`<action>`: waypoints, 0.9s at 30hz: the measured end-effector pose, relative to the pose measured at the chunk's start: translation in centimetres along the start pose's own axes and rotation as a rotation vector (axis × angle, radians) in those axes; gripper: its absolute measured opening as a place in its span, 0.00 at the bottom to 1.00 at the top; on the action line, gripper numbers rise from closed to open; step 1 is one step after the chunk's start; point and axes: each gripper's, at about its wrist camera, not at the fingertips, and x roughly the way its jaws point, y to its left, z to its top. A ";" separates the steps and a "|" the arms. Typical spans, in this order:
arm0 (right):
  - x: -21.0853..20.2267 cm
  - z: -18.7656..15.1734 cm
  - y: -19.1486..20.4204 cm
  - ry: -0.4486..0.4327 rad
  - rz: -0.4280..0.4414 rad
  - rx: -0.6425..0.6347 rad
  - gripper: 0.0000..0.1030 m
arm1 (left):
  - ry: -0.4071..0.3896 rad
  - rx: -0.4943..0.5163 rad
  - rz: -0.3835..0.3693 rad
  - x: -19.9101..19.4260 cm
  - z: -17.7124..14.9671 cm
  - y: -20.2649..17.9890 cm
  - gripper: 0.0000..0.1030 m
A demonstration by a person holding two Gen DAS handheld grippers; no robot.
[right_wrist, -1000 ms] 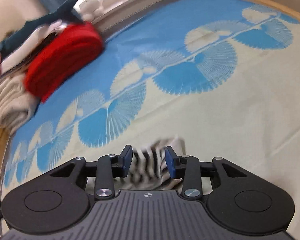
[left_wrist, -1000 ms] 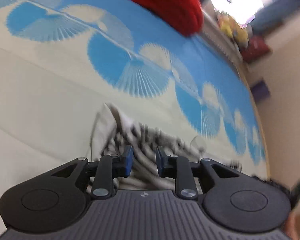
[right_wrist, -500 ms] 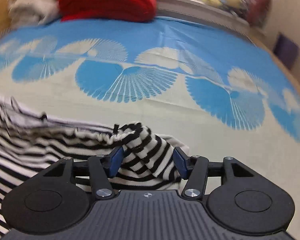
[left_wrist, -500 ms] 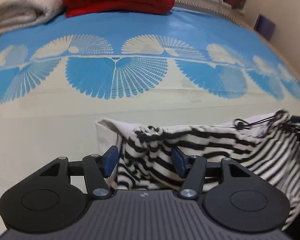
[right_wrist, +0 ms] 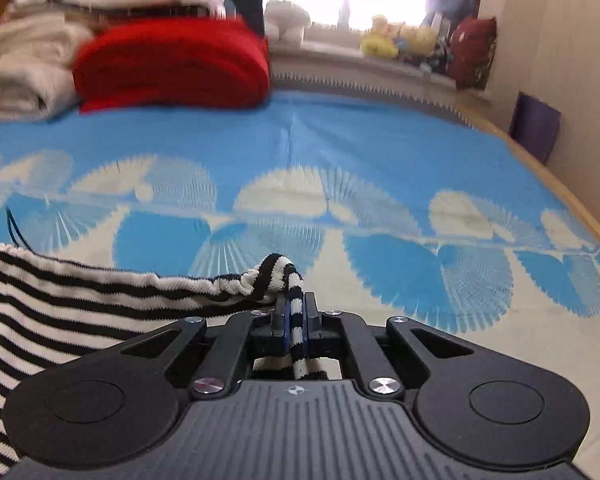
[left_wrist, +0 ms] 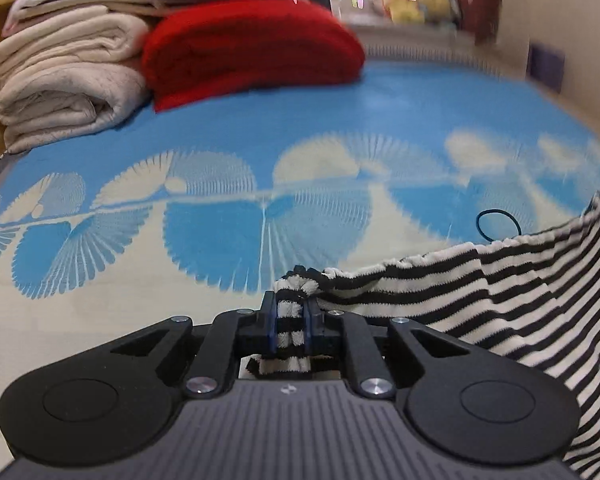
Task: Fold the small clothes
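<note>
Striped black-and-white knit garment hangs stretched above the blue fan-print bedspread. Left gripper closing on one bunched corner, right gripper clamped on the other. Grasp step; next, lay it flat, fold over.

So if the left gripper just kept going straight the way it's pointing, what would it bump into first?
Probably the blue-and-cream bedspread. The left gripper, closing on the striped garment, points down at bare cover; the red blanket lies much further back, though depth is hard to judge.
</note>
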 end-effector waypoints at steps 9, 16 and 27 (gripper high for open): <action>5.2 -1.5 0.5 0.233 -0.054 0.018 0.34 | 0.246 -0.151 -0.063 5.1 -1.5 1.7 0.24; -1.7 -0.3 -4.2 0.137 0.076 0.230 0.46 | 0.214 -0.365 -0.193 -0.9 -1.8 5.8 0.50; -10.3 -8.0 -10.6 0.254 0.111 0.310 0.50 | 0.335 -0.538 -0.252 -7.9 -8.7 10.5 0.46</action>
